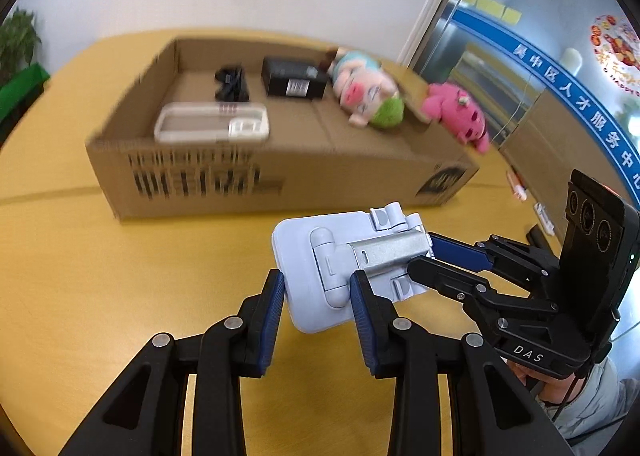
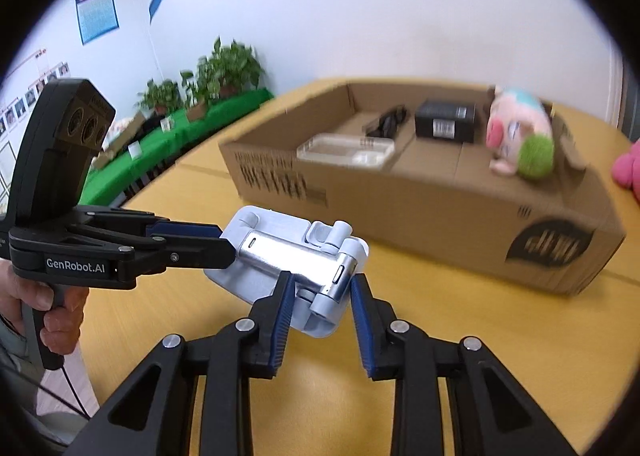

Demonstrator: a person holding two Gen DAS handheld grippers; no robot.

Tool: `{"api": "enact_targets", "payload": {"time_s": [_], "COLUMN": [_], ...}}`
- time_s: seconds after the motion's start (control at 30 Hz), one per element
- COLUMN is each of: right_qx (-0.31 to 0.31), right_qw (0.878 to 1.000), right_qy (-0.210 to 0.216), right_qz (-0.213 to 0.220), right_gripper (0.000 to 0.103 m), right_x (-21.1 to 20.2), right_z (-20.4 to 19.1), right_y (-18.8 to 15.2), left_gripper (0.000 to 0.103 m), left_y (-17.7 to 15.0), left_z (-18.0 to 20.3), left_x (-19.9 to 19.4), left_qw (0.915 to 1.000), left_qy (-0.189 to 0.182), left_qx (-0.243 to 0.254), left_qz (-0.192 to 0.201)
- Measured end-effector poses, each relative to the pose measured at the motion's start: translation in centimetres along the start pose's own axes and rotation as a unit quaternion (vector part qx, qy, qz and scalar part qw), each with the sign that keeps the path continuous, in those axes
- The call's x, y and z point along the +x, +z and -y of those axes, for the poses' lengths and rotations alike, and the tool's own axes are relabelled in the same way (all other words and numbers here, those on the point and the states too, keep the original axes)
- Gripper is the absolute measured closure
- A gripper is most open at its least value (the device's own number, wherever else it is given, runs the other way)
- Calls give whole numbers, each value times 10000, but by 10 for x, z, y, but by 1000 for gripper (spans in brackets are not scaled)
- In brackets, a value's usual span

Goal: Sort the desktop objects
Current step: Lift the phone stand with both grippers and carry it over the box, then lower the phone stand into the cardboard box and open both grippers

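A: Pale blue plastic and silver metal — that's the folding phone stand (image 1: pixel 340 268), up off the yellow desk (image 1: pixel 120 276), just in front of the cardboard box (image 1: pixel 280 176).

B: Both sides have it! The left hand-held gripper (image 1: pixel 318 292) pinches the base plate, and the right hand-held gripper (image 2: pixel 322 288) clamps the hinged end.

A: In the box: a clear case (image 1: pixel 212 122), a black carton (image 1: pixel 294 78), a plush pig (image 1: pixel 366 90).
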State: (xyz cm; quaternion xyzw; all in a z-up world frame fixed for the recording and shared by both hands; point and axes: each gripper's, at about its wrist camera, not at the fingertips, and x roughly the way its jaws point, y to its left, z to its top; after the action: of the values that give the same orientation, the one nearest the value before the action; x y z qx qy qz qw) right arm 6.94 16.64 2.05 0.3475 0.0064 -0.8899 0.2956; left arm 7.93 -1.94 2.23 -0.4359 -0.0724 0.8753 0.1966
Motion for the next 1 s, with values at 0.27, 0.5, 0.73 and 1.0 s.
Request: {"api": "enact_targets", "payload": {"time_s": [0.27, 0.5, 0.73, 1.0], "right_qx": [-97, -28, 142, 204], "right_qw": [9982, 9960, 9947, 9956], "right_qy": [-172, -459, -710, -817], "right_qz": [558, 763, 734, 412], "right_gripper": [75, 75, 76, 76], "right_x": [-23, -31, -28, 10], "right_z": [4, 28, 62, 112], "right_y": [44, 69, 81, 103], "left_gripper": [67, 67, 68, 68], "left_y": [51, 92, 120, 163], "left_z": [11, 25, 33, 24], "left_x": [-22, -6, 29, 95], "left_qw": [9983, 9962, 9950, 9959], "left_qy": [-45, -249, -516, -660], "left_qx": [369, 634, 757, 615], "left_qz": [454, 552, 398, -47]}}
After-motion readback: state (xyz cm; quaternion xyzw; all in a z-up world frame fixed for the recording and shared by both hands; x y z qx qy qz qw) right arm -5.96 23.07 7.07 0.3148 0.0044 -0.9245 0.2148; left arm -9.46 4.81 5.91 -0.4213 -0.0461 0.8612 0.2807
